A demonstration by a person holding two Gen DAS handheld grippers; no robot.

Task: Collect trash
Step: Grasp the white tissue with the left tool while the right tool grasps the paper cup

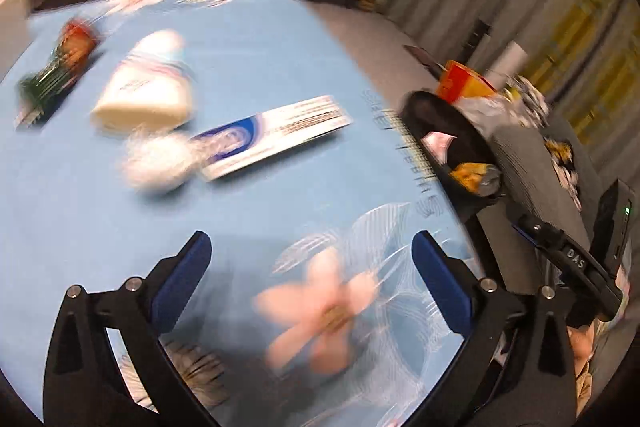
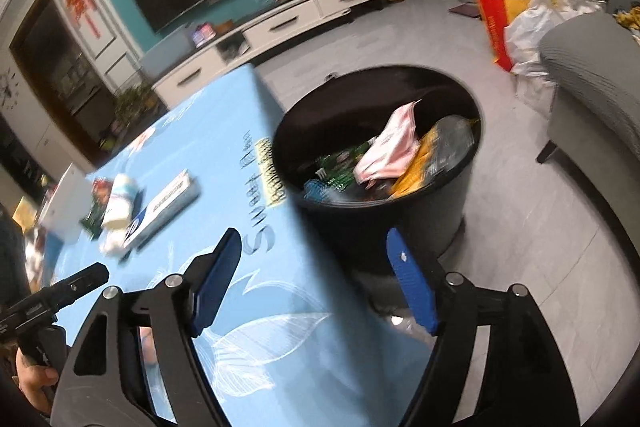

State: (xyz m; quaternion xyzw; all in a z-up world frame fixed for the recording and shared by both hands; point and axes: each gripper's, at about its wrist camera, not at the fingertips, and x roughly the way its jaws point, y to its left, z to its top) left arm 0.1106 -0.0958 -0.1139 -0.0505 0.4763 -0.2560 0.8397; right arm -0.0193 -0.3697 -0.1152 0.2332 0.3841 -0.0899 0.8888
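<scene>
The left gripper (image 1: 312, 283) hangs over the light-blue tablecloth (image 1: 260, 39) with its blue-padded jaws spread wide and nothing between them; beneath it lies a printed pink flower (image 1: 320, 311), smeared by motion blur. The trash left on the table sits toward eleven o'clock from this gripper. Nearest is a crumpled white wad (image 1: 158, 161), fuzzy-edged, touching the end of a long flat toothpaste box (image 1: 276, 135), white with a blue swirl and dark lines of print. Just beyond the wad lies a white bottle (image 1: 148, 87) on its side, with thin pale stripes around it. Farther out at ten o'clock is a green and red wrapper (image 1: 56, 71), shiny and creased.

The right gripper (image 2: 314, 281) is likewise parted and empty, held over the table's edge. At one o'clock from it stands a round black bin (image 2: 380, 223) on the grey floor, just beside the table. Inside the bin show a pink and white packet (image 2: 390, 147), a yellow packet (image 2: 416, 167) and green wrappers (image 2: 340, 171), piled against each other. A grey sofa (image 2: 592, 95) stands at two o'clock, well apart from the bin.
</scene>
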